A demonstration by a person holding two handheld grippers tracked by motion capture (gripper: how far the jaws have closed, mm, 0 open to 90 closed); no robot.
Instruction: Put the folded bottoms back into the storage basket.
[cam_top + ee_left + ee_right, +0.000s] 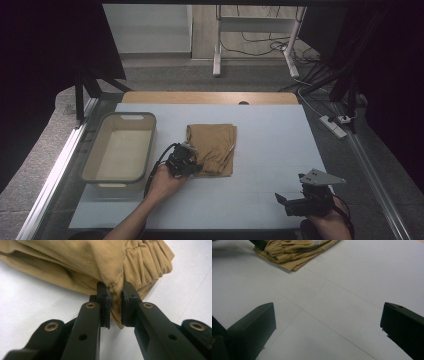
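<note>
Folded tan cotton trousers (212,149) lie at the centre of the high view on a pale grey table mat (270,150), squared off as if ready to be moved whole. An empty beige plastic tub (121,148) waits just left of them, probably where they are headed. From the lower left the left gripper (189,161) meets the garment's near left corner, a hand (165,182) behind it. At lower right the right gripper (287,202) sits well apart on bare mat, apparently idle.

In the left gripper view the two black jaws rise from the bottom edge and pinch a bunched fold of the trousers (95,260) between their pads (105,302), beside the gathered elastic waistband at upper right; a corner grip of this kind would let the stack be dragged or lifted.

In the right gripper view the jaws stand wide at both lower corners with nothing between them, and the trousers (294,252) lie far off at upper left.
</note>
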